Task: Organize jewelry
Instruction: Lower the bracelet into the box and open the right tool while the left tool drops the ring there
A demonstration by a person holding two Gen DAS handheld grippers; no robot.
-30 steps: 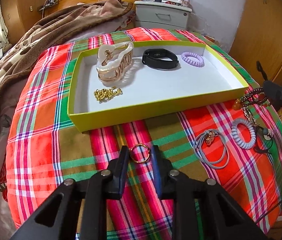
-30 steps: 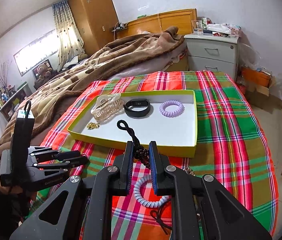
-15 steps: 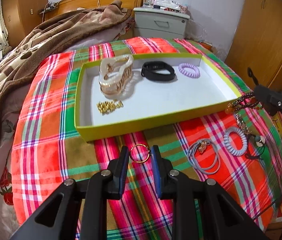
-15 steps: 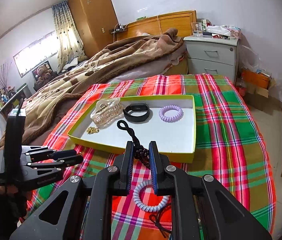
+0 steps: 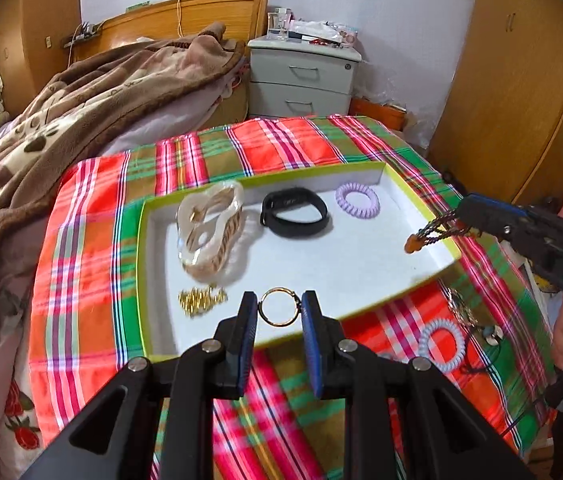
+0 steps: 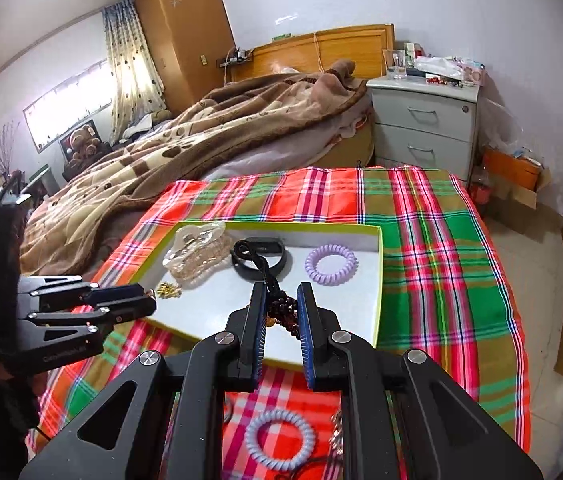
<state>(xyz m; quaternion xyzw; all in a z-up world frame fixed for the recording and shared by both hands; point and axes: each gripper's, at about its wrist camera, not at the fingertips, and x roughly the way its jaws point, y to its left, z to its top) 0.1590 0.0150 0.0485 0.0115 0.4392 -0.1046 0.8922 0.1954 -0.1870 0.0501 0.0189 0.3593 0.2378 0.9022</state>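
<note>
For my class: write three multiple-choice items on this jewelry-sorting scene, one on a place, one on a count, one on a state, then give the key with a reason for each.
1. Where does the lilac spiral hair tie lie?
A. on the plaid cloth outside the tray
B. inside the green-rimmed white tray
C. on the grey nightstand

2. How many items lie on the tray floor?
A. two
B. four
C. six

3. What is the left gripper doing?
A. standing open with nothing in it
B. closed on a thin gold ring
C. closed on the black wristband

Key: 1 B, it lies at the tray's far corner. 2 B, the pearly hair claw, gold chain pile, wristband and lilac tie. 3 B, the ring sits pinched between its fingers; the right gripper holds a dark beaded bracelet.
</note>
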